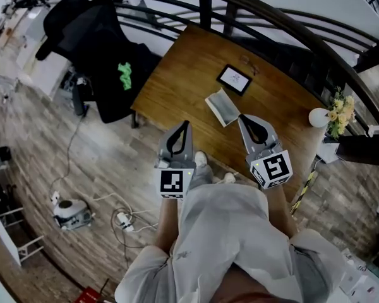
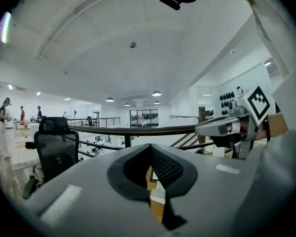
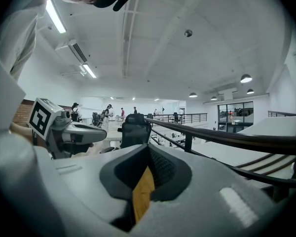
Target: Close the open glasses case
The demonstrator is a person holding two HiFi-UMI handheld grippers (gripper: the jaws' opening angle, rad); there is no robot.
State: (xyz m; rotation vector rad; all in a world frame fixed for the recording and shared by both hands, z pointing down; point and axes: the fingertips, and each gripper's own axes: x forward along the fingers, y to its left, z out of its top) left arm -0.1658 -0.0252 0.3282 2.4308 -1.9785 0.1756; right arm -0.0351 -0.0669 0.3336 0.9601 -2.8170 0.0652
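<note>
the left gripper (image 1: 185,124) has its fingers (image 2: 172,169) brought together, tips meeting with nothing between them; only a slit of wooden table (image 1: 177,74) shows through the loop the black pads leave below the tips. the right gripper (image 1: 242,117) is the same: its fingers (image 3: 164,168) are closed tip to tip on nothing, with a sliver of tabletop in the gap. both are held side by side over the near edge of the table, and each gripper view looks out level across the room, with the other gripper showing off to one side.

the glasses case (image 1: 222,106) lies open on the table, lid up, just past the right gripper's fingertips and a little to their left, and farther ahead and right of the left gripper's fingertips (the head view does not show how high the tips are above it). beyond the case from the fingers sits a dark-screened tablet (image 1: 234,79). a white vase (image 1: 318,117) of flowers stands well to the right of the right fingertips. a black office chair (image 1: 95,43) is far out to the left of the left fingertips, off the table, and a dark railing (image 1: 271,16) curves past the table's far side.
</note>
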